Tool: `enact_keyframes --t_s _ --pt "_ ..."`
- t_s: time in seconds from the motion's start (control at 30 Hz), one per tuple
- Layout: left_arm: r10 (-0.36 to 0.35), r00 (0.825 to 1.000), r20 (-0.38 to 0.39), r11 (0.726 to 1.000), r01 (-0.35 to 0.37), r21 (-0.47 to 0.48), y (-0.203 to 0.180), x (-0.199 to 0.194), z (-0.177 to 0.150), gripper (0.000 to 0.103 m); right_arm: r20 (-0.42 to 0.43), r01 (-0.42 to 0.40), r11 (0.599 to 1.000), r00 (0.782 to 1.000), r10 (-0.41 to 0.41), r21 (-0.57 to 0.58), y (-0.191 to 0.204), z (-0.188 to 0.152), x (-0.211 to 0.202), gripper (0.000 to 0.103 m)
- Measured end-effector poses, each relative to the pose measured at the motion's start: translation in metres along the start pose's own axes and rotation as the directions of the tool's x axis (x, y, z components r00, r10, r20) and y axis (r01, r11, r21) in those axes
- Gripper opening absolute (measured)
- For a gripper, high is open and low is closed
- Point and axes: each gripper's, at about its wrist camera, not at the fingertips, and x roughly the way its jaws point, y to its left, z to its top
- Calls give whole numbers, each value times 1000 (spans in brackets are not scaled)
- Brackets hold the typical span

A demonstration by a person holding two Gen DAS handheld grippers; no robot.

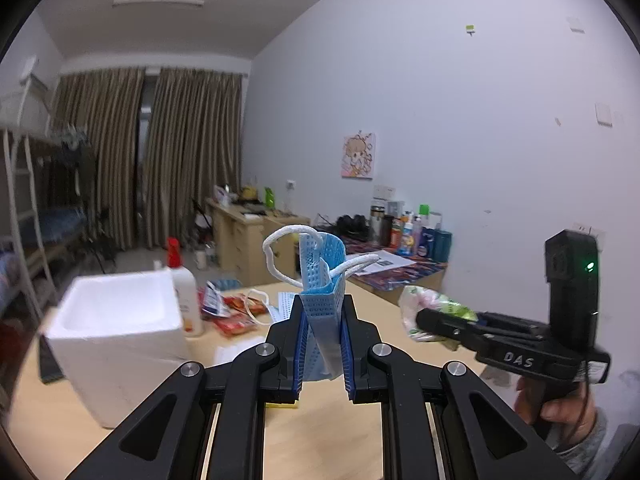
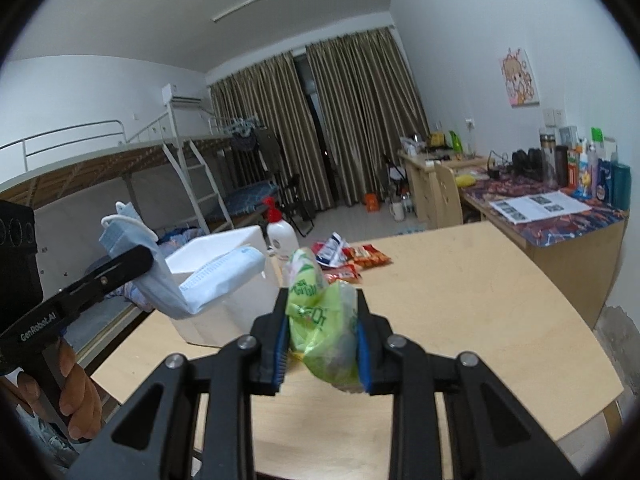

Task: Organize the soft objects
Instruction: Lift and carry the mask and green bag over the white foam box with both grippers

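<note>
Blue pleated face mask (image 1: 322, 292) sits clamped in the left gripper's (image 1: 323, 344) jaws; the right gripper (image 2: 322, 336) pinches a green plastic tissue packet (image 2: 320, 320) above the pale wooden table (image 2: 460, 300).

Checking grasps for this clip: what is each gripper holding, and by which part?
Left gripper: blue face mask, by its lower folded end. Right gripper: green soft packet, around its middle.

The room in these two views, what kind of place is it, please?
Most likely a shared dormitory room: a metal bunk bed with ladder, wooden study desks along the wall, and toiletry bottles on one desk, with striped curtains at the far end.
</note>
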Motion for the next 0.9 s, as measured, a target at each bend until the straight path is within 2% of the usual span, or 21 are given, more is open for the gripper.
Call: enact_keyframes --t_s 0.23,0.57,0.9 --pt "68 997 33 997 -69 34 0 -35 -1 16 64 -27 999 998 29 -20 21 -1 -17 32" --pt "181 982 52 983 -181 1 34 -69 -4 16 75 -92 992 992 98 -85 51 5 -5 32" --pt "337 940 53 941 -337 -7 67 -85 -12 16 26 -174 976 984 179 -132 86 2 23 32"
